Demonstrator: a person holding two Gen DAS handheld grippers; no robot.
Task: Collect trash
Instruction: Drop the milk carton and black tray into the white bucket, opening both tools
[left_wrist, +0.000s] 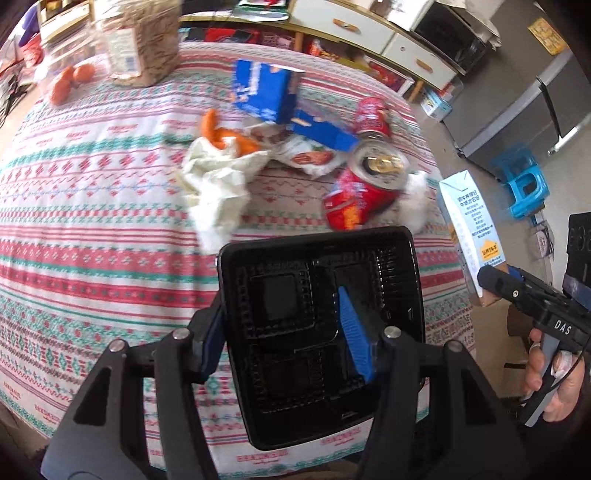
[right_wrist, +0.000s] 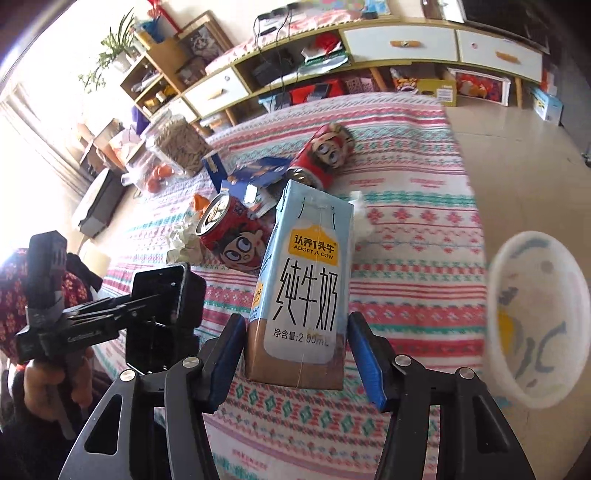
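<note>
Two grips, left gripper (left_wrist: 288, 328) clamping black tray (left_wrist: 317, 280), right gripper (right_wrist: 295, 354) pinching milk carton (right_wrist: 306, 280).

Left wrist cam sits behind its own fingers, looks steeply down on the patterned tablecloth (left_wrist: 92, 229), close in, tilted twd the far cabinets. Right wrist cam: same setup, slightly shallower, sees more floor & room. Both share the red cans (left_wrist: 364, 192) (right_wrist: 236, 236), milk carton (left_wrist: 471, 236) (right_wrist: 308, 280), blue box (left_wrist: 266, 90) (right_wrist: 255, 175); each catches the other gripper at frame edge.
</note>
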